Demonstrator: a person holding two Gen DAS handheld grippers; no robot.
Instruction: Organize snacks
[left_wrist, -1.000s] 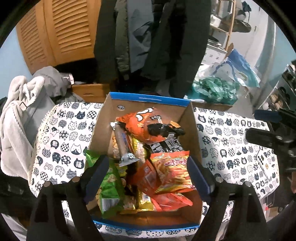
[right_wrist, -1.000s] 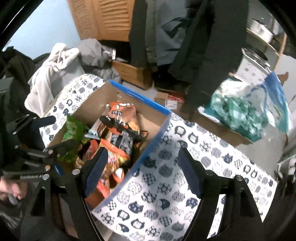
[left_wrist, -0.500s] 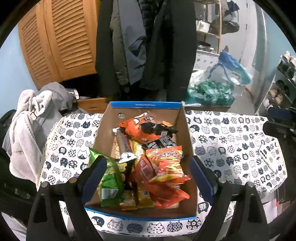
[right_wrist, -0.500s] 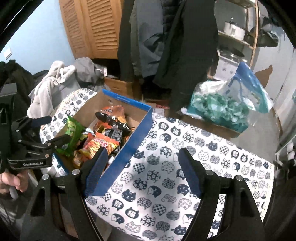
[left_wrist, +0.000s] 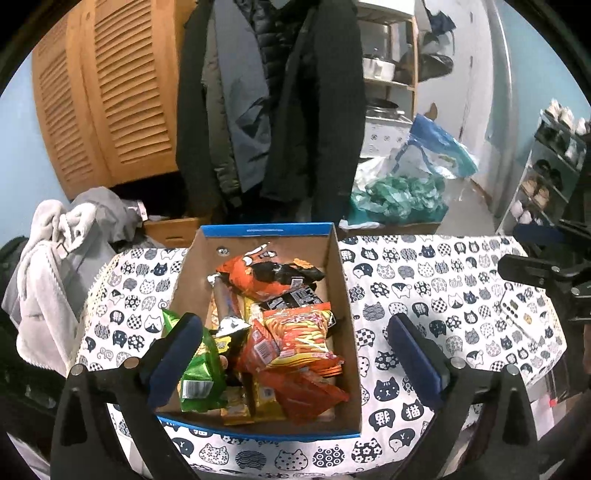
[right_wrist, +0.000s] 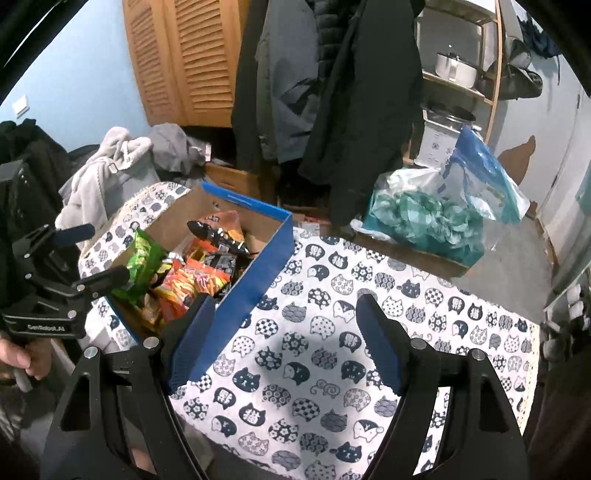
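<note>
A cardboard box with a blue rim (left_wrist: 267, 229) (right_wrist: 273, 240) stands on the cat-print tablecloth (left_wrist: 424, 280) (right_wrist: 332, 332). It holds several snack bags: a green one (left_wrist: 201, 369) (right_wrist: 142, 266), an orange and black one (left_wrist: 266, 275), a red striped one (left_wrist: 299, 336) (right_wrist: 192, 280). My left gripper (left_wrist: 291, 362) hangs above the box's near end, its jaws still opening, nothing pressed between them. My right gripper (right_wrist: 286, 343) stands open over the cloth just right of the box, holding nothing.
Dark coats (left_wrist: 280, 103) hang behind the table beside louvred wooden doors (left_wrist: 110, 96). Grey clothes (left_wrist: 55, 258) pile at the left. A bag of green plastic (right_wrist: 424, 218) sits on a carton at the back right. A shoe rack (left_wrist: 546, 173) stands far right.
Both grippers have drawn back and up, so the box looks smaller and more table shows. The left gripper's jaws have spread wider. The right gripper now looks at the cloth beside the box.
</note>
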